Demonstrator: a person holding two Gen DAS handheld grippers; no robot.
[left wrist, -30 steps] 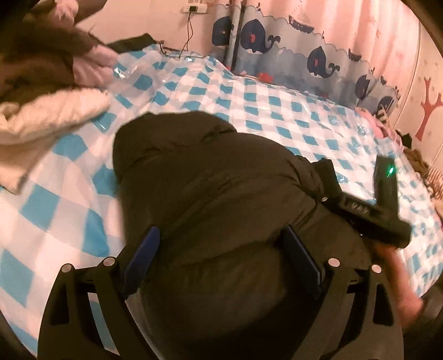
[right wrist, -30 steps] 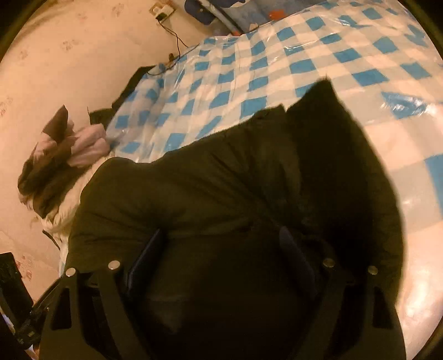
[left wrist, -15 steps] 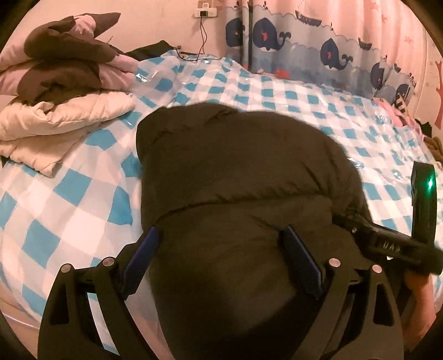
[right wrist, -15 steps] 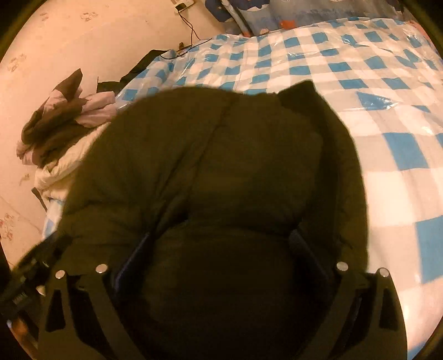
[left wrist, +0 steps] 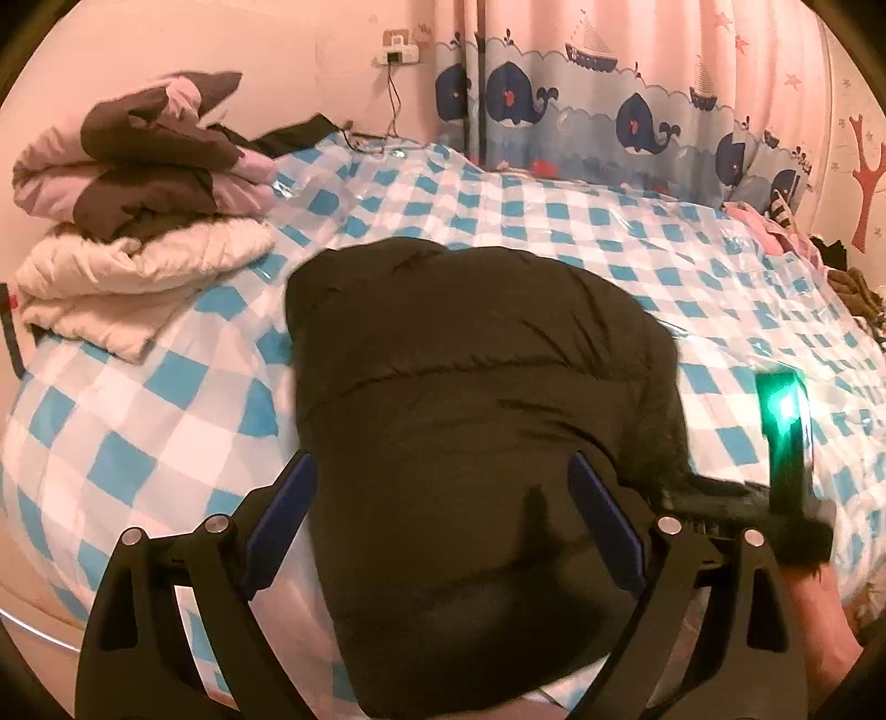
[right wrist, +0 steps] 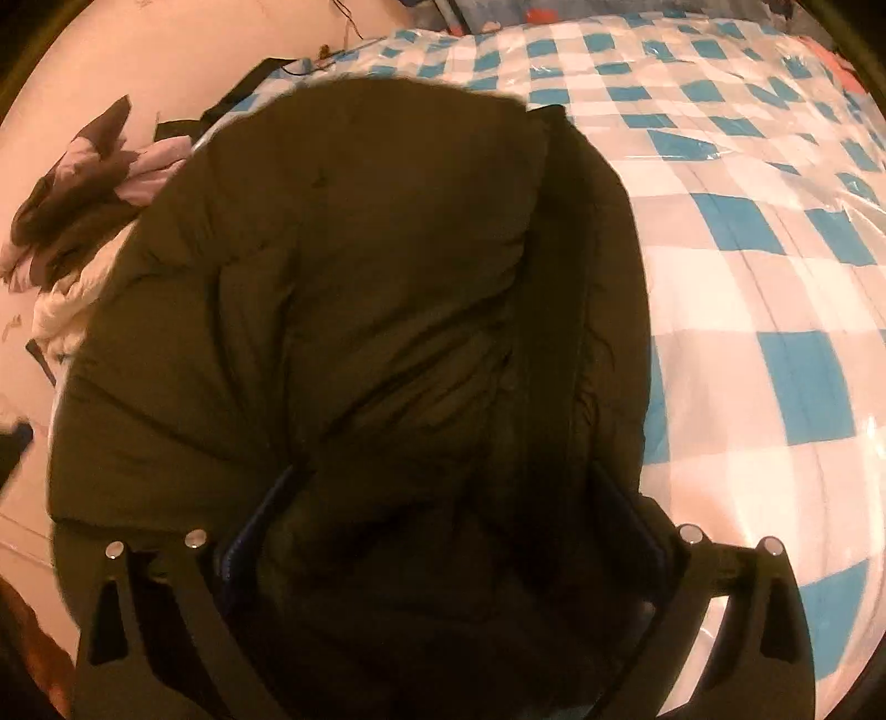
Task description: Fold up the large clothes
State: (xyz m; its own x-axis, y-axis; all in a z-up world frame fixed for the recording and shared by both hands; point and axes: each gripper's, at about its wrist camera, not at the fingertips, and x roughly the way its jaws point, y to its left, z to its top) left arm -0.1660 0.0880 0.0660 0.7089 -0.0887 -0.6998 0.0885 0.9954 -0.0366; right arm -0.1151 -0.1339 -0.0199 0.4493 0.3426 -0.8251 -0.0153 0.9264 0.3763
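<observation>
A dark padded jacket (left wrist: 476, 399) lies folded into a thick bundle on the blue-and-white checked bed cover (left wrist: 554, 216). My left gripper (left wrist: 443, 498) is open, its blue-padded fingers (left wrist: 282, 509) straddling the near end of the jacket. In the right wrist view the jacket (right wrist: 354, 288) fills most of the frame. My right gripper (right wrist: 443, 515) is open, its fingers (right wrist: 637, 515) on either side of the jacket's near end, partly sunk in the dark fabric. The right gripper's body with a green light (left wrist: 783, 410) shows at the jacket's right edge.
A stack of folded clothes, brown-pink over cream (left wrist: 133, 221), sits at the bed's left far corner. A whale-print curtain (left wrist: 609, 111) hangs behind the bed. A wall socket with a cable (left wrist: 398, 52) is at the back. More clothes (left wrist: 775, 232) lie at the far right.
Both grippers have pulled back toward the near edge of the bed, staying open. The jacket now shows as a more compact bundle, and more of the bed and clothes stack is in view.
</observation>
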